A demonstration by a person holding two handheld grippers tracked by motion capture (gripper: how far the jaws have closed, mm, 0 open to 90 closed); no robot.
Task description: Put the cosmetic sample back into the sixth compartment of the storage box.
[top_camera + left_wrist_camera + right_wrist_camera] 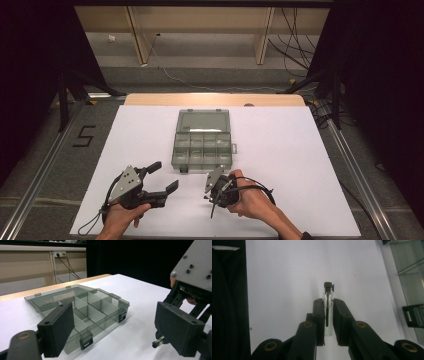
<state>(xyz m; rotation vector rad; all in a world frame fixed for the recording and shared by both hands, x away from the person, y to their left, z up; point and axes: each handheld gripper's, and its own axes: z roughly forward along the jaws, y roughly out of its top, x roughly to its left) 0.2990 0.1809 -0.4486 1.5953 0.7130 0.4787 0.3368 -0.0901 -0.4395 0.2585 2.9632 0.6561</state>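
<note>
Between the two black jaws of the right gripper [328,322] stands a small clear glass vial [328,312] with a black cap and a dark stick running down its inside; the jaws are closed onto its sides, so the vial is pinched along its lower body with the capped end poking out past the tips. In the high view that right gripper [212,196] points down at the white table cover [300,170], just in front of the near edge of the compartment box [202,145], and the vial's capped end shows low beside it in the left gripper view [158,342], close to the cover, though whether it touches cannot be told. The left gripper [162,176] lies off to the left with its jaws spread wide and nothing between them, aimed toward the box. The box is a smoky transparent organiser with its lid [203,121] folded back flat on the far side and its black latches hanging loose at the front. Its dividers make rows of small cells, and as far as the tinted plastic allows, every cell looks empty. Judging by this, the pick-up seems done and the placing is all still ahead: the vial has to be carried over the front wall and set in a cell, and the lid perhaps closed after.
</note>
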